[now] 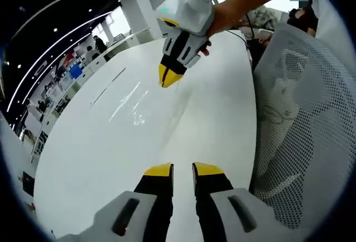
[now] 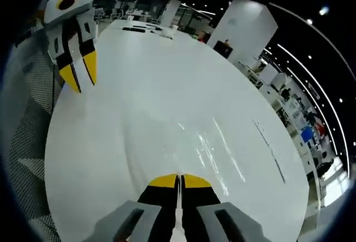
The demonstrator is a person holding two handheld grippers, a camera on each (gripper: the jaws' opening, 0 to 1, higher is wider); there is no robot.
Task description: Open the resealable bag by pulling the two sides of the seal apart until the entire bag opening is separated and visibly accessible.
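Yellow-tipped left tongs (image 1: 182, 169) hover slightly parted; right tongs (image 2: 178, 181) pinch the clear resealable bag (image 1: 130, 103) on the white worktop (image 2: 167, 75); left should grip the opposite lip.

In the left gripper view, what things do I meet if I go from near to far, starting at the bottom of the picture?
Left gripper → bare white table → clear resealable bag lying flat → right gripper, held by a hand.

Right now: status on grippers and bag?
Left gripper slightly open, empty. Right gripper shut, empty. Clear bag flat on table, ungrasped. Nothing in the way.
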